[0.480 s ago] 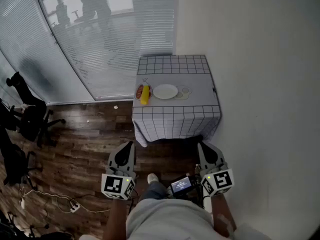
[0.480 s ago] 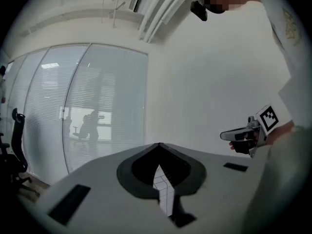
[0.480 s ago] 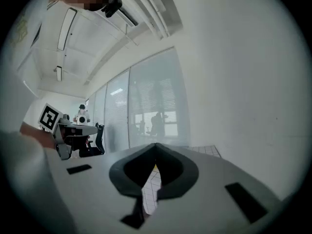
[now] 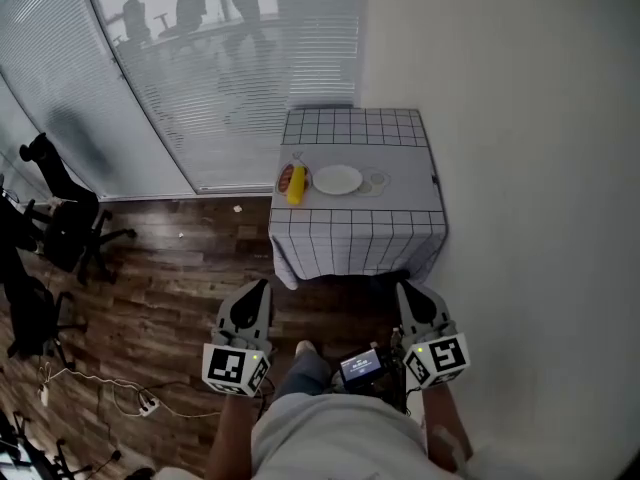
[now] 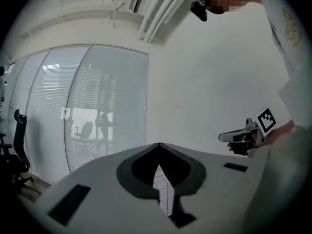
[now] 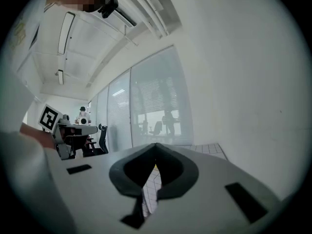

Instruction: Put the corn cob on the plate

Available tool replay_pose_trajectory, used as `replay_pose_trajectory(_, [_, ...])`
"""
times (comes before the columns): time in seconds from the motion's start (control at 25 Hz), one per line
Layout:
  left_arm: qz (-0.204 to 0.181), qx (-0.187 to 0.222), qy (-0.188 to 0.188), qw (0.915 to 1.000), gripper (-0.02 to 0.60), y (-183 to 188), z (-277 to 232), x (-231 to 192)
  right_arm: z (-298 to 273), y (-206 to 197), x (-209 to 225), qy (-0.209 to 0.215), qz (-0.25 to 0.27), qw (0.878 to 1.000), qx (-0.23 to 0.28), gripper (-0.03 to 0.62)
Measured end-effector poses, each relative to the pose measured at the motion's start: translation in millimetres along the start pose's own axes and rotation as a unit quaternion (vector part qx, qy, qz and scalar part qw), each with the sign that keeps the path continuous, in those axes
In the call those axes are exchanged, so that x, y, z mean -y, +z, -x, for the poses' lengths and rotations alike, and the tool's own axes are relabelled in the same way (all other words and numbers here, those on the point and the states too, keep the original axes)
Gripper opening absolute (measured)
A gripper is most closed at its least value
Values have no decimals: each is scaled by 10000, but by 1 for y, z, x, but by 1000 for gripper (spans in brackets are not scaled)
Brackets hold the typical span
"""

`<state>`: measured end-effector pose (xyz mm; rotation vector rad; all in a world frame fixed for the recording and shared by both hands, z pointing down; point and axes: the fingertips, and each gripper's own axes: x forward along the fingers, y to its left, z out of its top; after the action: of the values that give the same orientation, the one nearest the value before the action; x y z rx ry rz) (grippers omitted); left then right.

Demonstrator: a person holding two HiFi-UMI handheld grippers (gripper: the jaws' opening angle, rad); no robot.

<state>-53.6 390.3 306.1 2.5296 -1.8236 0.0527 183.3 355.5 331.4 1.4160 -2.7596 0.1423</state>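
The yellow corn cob (image 4: 296, 185) lies near the left edge of a small table with a grid-patterned cloth (image 4: 357, 230), in the head view. A white plate (image 4: 338, 179) sits just to the right of the cob and has nothing on it. My left gripper (image 4: 262, 288) and right gripper (image 4: 404, 288) are held low in front of the body, well short of the table. Both are shut with nothing between the jaws. The left gripper (image 5: 158, 146) shows only a sliver of the grid cloth (image 5: 165, 191) past its shut jaws. The right gripper (image 6: 156, 145) points level toward the table top (image 6: 209, 150).
A reddish item (image 4: 285, 178) lies against the cob's left side and a small clear dish (image 4: 374, 181) lies right of the plate. A white wall (image 4: 520, 168) runs along the right. Glass partitions with blinds (image 4: 200, 78) stand behind, office chairs (image 4: 60, 228) and floor cables (image 4: 110, 393) at left.
The head view has shifted slightly, so the table sits a touch higher and to the right. Both grippers keep the same pose and stay shut.
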Motion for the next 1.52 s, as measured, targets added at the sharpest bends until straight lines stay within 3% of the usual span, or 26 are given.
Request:
replay_pose_trajectory(0.16, [343,231,-198,9989,8,6,-1,3,0,0,9,21,-187,9998,83,6])
replay_pose_trajectory(0.44, [188,127,27,9997,8,0,-33,-5,-11,13,28,77,-739,9967,322,6])
replay_pose_trajectory(0.72, [158,-50,133,9998,8,-7,-75,-15,-45,6,51,0,-618,9981,69,6])
replay_pose_trajectory(0.88, [306,111,40,9995,8,-7,-106,-31,-75,5,68,33,-707,9975,75,6])
replay_pose_trajectory(1.24, [114,-22,30,9999,8,-12,-198,-76,-167,14,98,209,-450,9987,-60,6])
replay_pose_trajectory(1.52, [133,-523,-31,9985,8,-39,-263,-125,-245,11,110,321,-204,9988,-315,6])
